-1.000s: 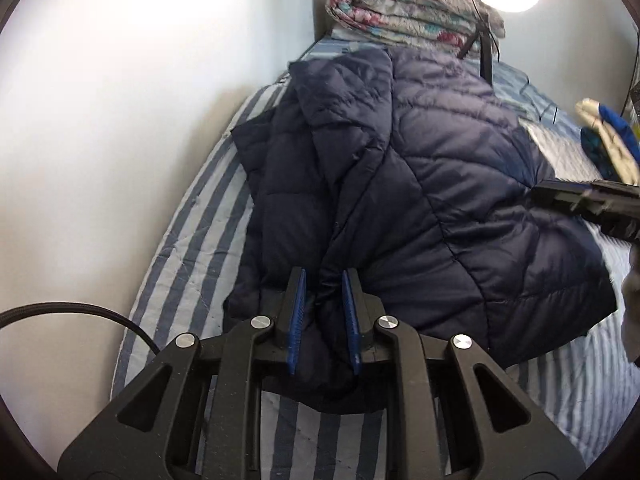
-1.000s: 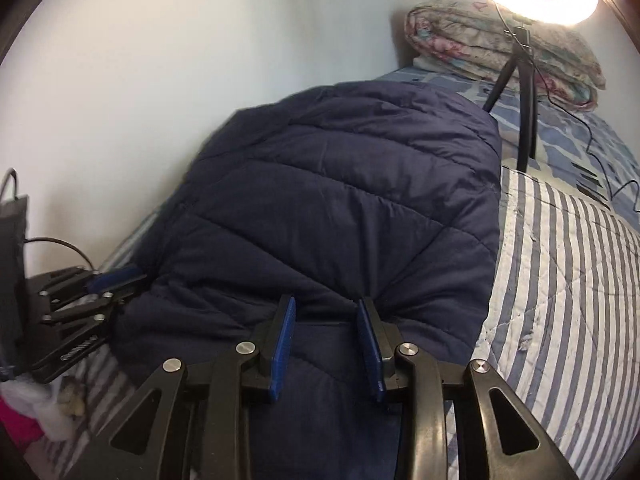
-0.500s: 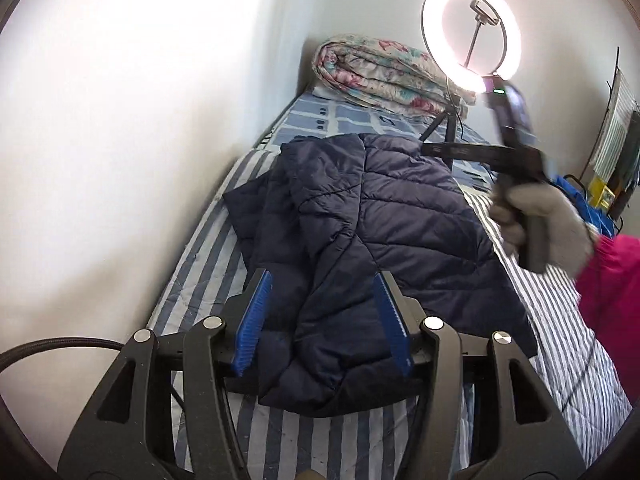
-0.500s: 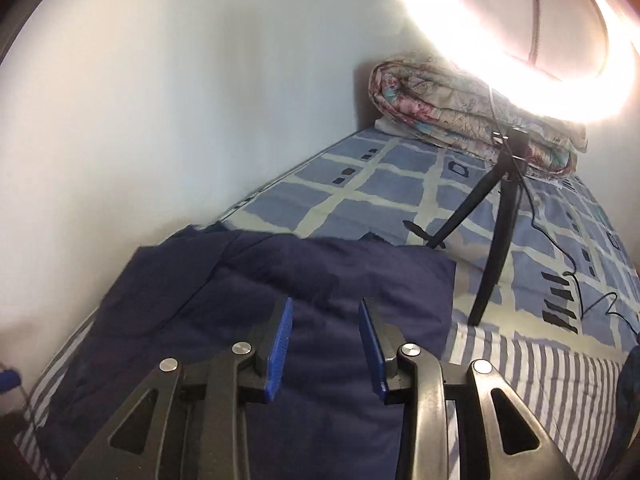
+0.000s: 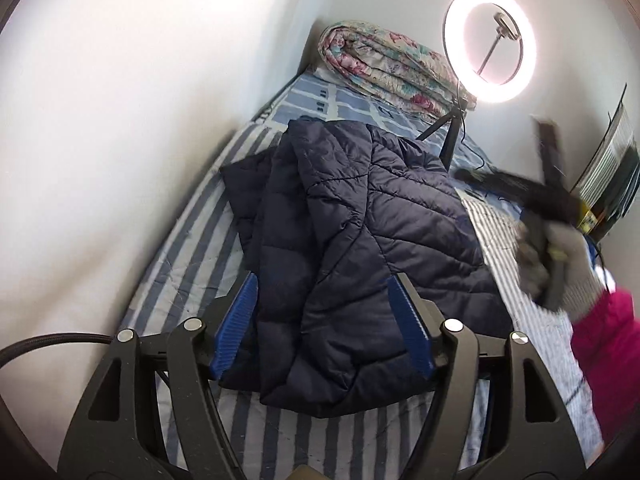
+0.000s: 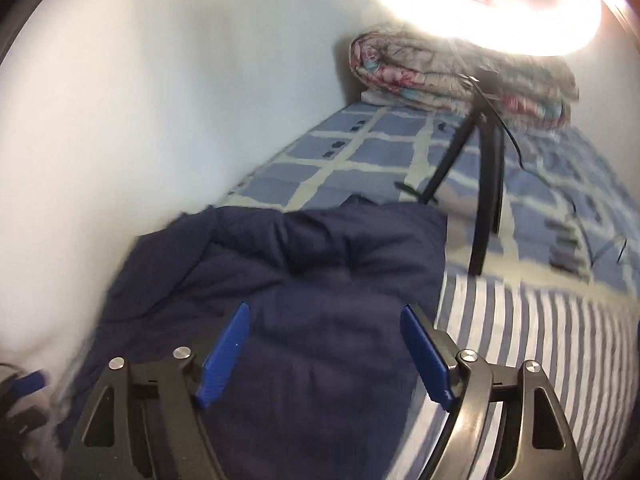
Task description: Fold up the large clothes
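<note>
A navy quilted puffer jacket [image 5: 360, 232] lies folded on the striped bed, its left side lapped over the middle. It also shows in the right wrist view [image 6: 312, 288]. My left gripper [image 5: 322, 292] is open and empty, held above the jacket's near hem. My right gripper [image 6: 326, 320] is open and empty, above the jacket's right part near its far edge. In the left wrist view the right gripper [image 5: 532, 188] appears blurred at the right, held by a gloved hand.
The white wall [image 5: 120, 120] runs along the bed's left side. A rolled floral quilt [image 5: 384, 68] lies at the head of the bed. A ring light on a black tripod [image 5: 452, 136] stands just beyond the jacket. The striped sheet [image 6: 540, 320] extends to the right.
Both grippers let go of the jacket and opened wide. Both lifted and pulled back; the right one swung toward the jacket's far edge. The jacket now lies flat, folded.
</note>
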